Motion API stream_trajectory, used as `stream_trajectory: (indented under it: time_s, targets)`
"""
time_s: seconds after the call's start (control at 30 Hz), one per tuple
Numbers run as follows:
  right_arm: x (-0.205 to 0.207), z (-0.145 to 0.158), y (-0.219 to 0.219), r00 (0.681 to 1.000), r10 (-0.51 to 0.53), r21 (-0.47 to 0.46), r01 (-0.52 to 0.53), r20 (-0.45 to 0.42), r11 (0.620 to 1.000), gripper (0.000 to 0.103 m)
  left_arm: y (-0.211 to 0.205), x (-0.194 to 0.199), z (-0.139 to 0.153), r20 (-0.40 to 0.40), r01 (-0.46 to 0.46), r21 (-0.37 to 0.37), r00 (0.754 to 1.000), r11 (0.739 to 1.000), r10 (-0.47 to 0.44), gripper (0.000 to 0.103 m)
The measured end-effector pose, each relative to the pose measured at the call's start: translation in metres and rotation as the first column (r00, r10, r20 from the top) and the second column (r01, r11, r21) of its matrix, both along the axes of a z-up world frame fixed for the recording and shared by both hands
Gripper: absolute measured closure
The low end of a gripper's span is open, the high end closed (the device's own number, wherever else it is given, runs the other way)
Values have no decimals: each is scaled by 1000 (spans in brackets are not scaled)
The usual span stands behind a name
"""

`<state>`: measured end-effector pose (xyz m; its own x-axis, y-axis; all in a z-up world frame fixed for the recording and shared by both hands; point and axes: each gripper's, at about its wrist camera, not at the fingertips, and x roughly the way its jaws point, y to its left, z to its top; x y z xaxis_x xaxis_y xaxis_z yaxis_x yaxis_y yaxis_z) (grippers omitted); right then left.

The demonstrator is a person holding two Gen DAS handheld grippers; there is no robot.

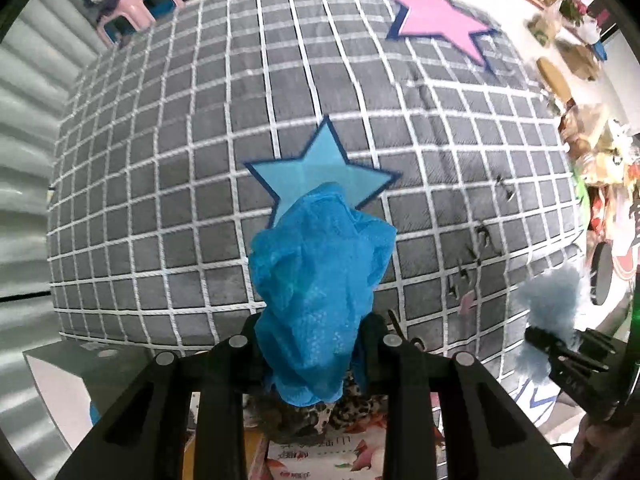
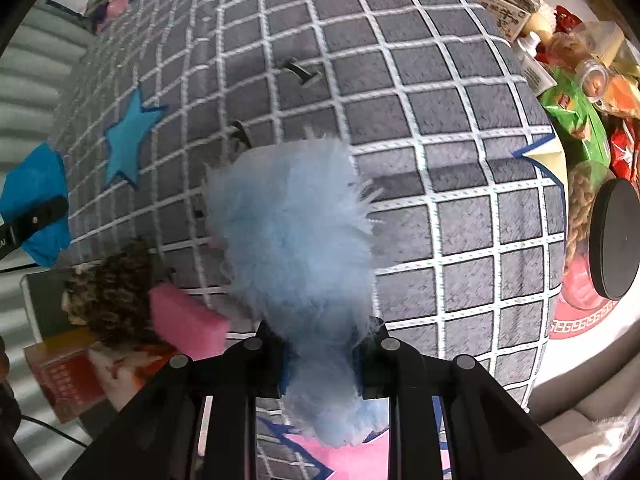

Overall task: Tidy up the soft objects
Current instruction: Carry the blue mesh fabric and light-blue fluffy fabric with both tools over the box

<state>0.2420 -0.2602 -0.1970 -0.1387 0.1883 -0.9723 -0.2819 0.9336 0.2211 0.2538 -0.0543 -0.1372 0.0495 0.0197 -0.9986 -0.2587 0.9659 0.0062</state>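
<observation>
My left gripper (image 1: 314,354) is shut on a crumpled blue cloth (image 1: 316,280) and holds it just before a blue star patch (image 1: 316,168) on the grey checked mat (image 1: 160,160). My right gripper (image 2: 320,356) is shut on a fluffy light-blue pompom (image 2: 296,232) above the mat (image 2: 440,120); it also shows in the left wrist view (image 1: 552,320). A pink star (image 1: 436,16) lies far right on the mat. A pink sponge (image 2: 188,320) and a leopard-print soft item (image 2: 112,296) lie at the mat's near left edge. The blue cloth (image 2: 32,196) shows at left.
A pink stool (image 1: 136,8) stands beyond the mat's far left. Jars, snack bags and bottles (image 2: 568,92) crowd the right side, with a black-lidded jar (image 2: 612,236). A yellow star (image 2: 548,156) and another pink star (image 2: 344,456) are on the mat. Boxes (image 2: 64,376) lie at left.
</observation>
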Motion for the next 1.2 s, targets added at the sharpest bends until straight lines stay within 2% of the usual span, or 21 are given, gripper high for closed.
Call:
stream_trajectory:
  time_s: [0.23, 0.43, 0.63, 0.87, 1.2]
  targets:
    - [5, 20, 30, 1000, 15, 60, -15, 5, 998, 79, -2, -13, 38, 45, 2, -8, 999, 1000, -1, 71]
    - [-4, 21, 47, 999, 41, 69, -43, 17, 997, 79, 12, -47, 43, 64, 13, -21, 998, 1000, -11, 71]
    - [-19, 19, 42, 999, 52, 54, -53, 8, 997, 79, -7, -74, 44, 76, 58, -50, 996, 997, -54, 71]
    - [-57, 25, 33, 998, 59, 37, -59, -2, 998, 79, -26, -115, 49, 91, 103, -103, 991, 989, -94, 71]
    - [-128, 35, 37, 997, 83, 22, -83, -4, 996, 79, -34, -187, 59, 120, 145, -135, 984, 980, -129, 71]
